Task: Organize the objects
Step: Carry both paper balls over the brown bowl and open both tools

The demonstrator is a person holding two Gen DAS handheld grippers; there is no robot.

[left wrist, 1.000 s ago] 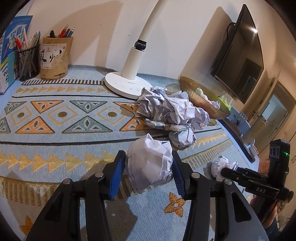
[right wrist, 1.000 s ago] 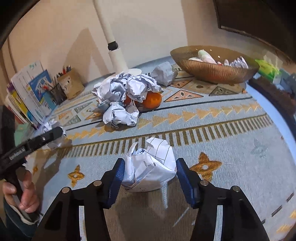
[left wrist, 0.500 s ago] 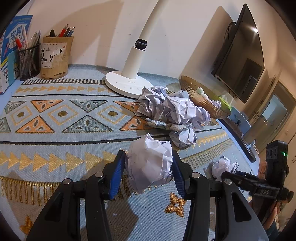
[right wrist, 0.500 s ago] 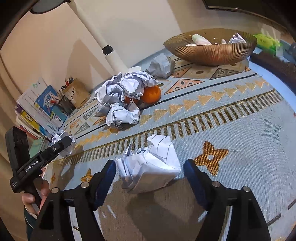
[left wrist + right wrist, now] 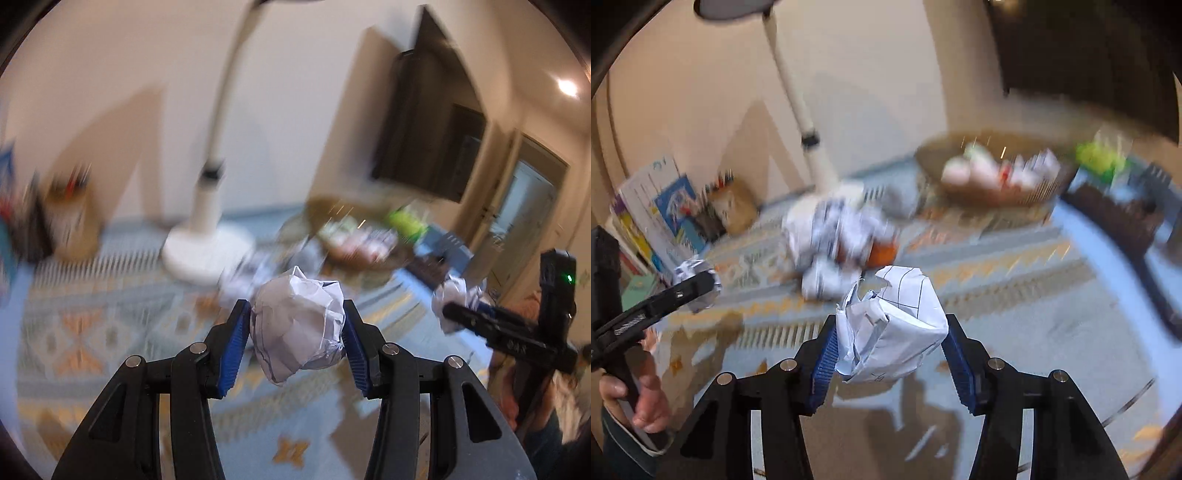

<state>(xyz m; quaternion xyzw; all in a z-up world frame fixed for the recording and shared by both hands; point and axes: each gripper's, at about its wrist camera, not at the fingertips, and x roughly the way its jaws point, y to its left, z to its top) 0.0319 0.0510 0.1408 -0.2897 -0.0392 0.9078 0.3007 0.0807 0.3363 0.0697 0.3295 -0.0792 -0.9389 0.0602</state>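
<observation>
Two crumpled paper balls held clear of the patterned counter

The left hand-held gripper [image 5: 297,332] is clamped on a crumpled paper ball [image 5: 299,328]. The right hand-held gripper [image 5: 890,343], its jaws just closed in, pinches a lined paper wad [image 5: 894,328]. Both are off the blurred counter [image 5: 1015,295]. A pile of crumpled paper [image 5: 831,240] lies at 11 o'clock and the woven bowl [image 5: 990,184] at 1 o'clock.
</observation>
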